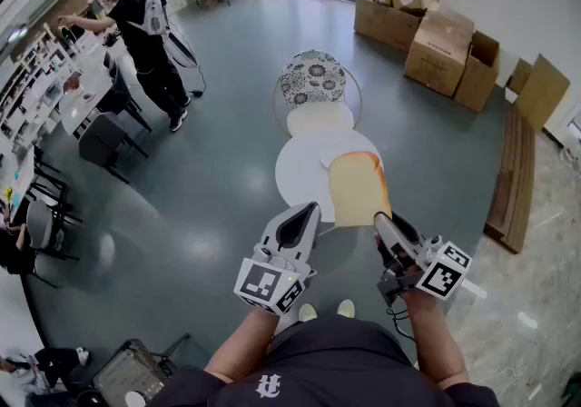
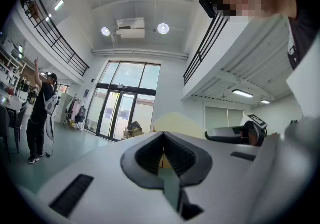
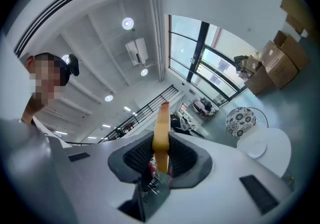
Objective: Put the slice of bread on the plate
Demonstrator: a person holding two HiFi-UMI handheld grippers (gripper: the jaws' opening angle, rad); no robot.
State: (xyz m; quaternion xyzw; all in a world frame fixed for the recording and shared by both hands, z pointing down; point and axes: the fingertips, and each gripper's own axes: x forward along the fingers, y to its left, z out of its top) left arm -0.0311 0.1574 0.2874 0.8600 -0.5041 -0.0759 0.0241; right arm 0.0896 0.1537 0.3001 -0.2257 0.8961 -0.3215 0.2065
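A slice of bread [image 1: 357,187] with a tan crust stands on edge between the jaws of my right gripper [image 1: 382,220], which is shut on its lower corner. In the right gripper view the bread [image 3: 161,128] rises edge-on from the pads. A small white plate [image 3: 255,149] lies on a round white table [image 1: 300,173] below and ahead of the bread. My left gripper [image 1: 302,219] is held level beside the right one, jaws shut with nothing in them. From the left gripper view the bread [image 2: 177,122] and the right gripper [image 2: 235,134] show just beyond my left gripper's tips [image 2: 163,157].
A patterned round stool [image 1: 311,78] and a cream round seat [image 1: 320,118] stand behind the table. Cardboard boxes [image 1: 436,42] are stacked at the far right. A person [image 1: 145,37] stands at desks on the far left, with dark chairs [image 1: 100,137] nearby. Grey floor surrounds the table.
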